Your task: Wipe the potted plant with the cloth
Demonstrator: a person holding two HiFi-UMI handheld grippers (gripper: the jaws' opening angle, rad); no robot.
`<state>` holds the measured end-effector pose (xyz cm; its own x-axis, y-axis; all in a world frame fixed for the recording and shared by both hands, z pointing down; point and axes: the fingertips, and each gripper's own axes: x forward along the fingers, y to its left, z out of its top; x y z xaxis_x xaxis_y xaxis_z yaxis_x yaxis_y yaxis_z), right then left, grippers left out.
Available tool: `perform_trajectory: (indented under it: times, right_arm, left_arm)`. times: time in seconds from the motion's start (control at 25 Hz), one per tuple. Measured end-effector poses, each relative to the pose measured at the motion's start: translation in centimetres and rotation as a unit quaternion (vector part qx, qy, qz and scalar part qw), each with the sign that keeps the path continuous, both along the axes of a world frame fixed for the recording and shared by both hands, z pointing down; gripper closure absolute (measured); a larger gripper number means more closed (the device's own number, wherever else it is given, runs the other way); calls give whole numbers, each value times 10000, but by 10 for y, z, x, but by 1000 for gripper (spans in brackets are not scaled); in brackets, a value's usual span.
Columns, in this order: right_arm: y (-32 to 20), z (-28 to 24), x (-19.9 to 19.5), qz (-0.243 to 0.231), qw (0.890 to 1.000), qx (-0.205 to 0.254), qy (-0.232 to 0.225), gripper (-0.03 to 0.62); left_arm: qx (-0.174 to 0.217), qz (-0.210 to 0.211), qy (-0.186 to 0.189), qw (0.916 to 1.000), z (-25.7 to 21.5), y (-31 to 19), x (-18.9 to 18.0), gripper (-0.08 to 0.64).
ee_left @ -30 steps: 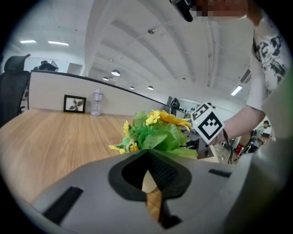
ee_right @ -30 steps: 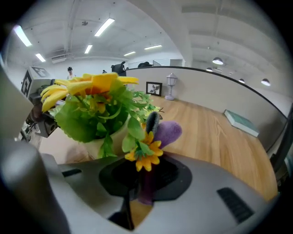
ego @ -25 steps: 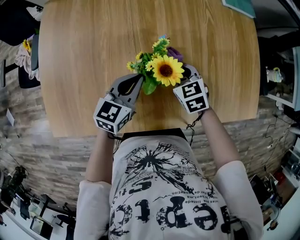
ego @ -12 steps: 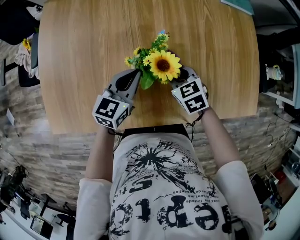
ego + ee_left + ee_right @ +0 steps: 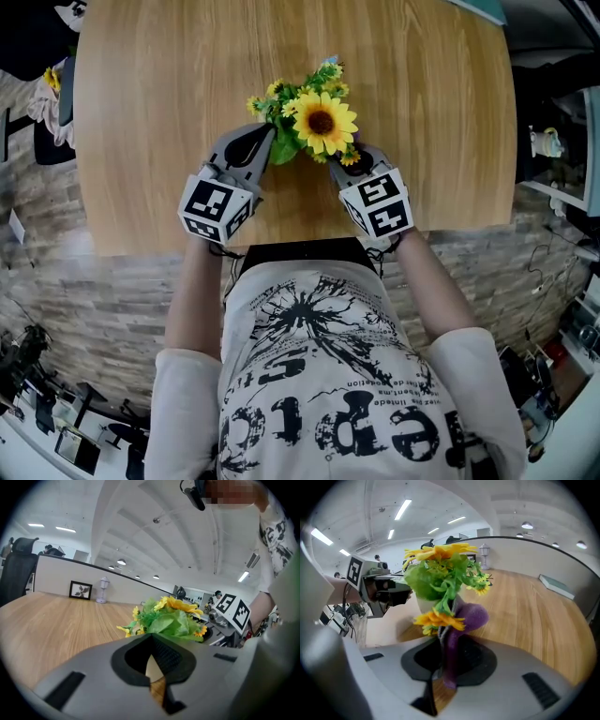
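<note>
A potted plant (image 5: pixel 314 122) with one big yellow sunflower (image 5: pixel 321 122), small yellow flowers and green leaves stands on the round light-brown wooden worktop (image 5: pixel 169 112). It is near the worktop edge that is closest to the person. Its pot (image 5: pixel 423 604) is pale and white, and it mostly hides under the leaves.

The left gripper (image 5: pixel 265 139), grey with a black-and-white marker cube, lies to the left of the plant. Its tip is just beside the green leaves. Its jaws are pressed together, and I cannot see anything held between them.

The right gripper (image 5: pixel 352 161), grey with the same kind of cube, is on the right side of the plant, on the side nearer the person. Its jaws are pinching a soft purple cloth (image 5: pixel 461 620). The cloth sticks up out of the jaws and touches a small yellow flower (image 5: pixel 436 619) low on the plant, right by the pot.

Far behind the plant, a small black picture frame (image 5: pixel 80 589) stands at the back edge of the worktop.
</note>
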<state>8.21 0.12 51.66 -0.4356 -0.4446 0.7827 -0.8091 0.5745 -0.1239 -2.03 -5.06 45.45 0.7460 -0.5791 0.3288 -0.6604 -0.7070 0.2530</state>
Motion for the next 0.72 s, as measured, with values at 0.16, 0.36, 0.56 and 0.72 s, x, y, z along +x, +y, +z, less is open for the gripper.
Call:
perform_trajectory:
  times: [0.16, 0.36, 0.56, 0.72]
  right_arm:
    - [11, 0, -6, 13, 9999, -107, -75, 518]
    - [23, -1, -20, 182, 9983, -388, -394, 517]
    - [35, 1, -45, 101, 9962, -523, -682, 515]
    - [34, 0, -62, -162, 9962, -540, -671, 514]
  left_arm:
    - [8, 56, 59, 10000, -1, 3, 1, 558]
    - [78, 283, 37, 9996, -1, 6, 3, 558]
    - [68, 579, 3, 9983, 0, 7, 5, 558]
    - [292, 795, -6, 9964, -2, 8, 6, 558]
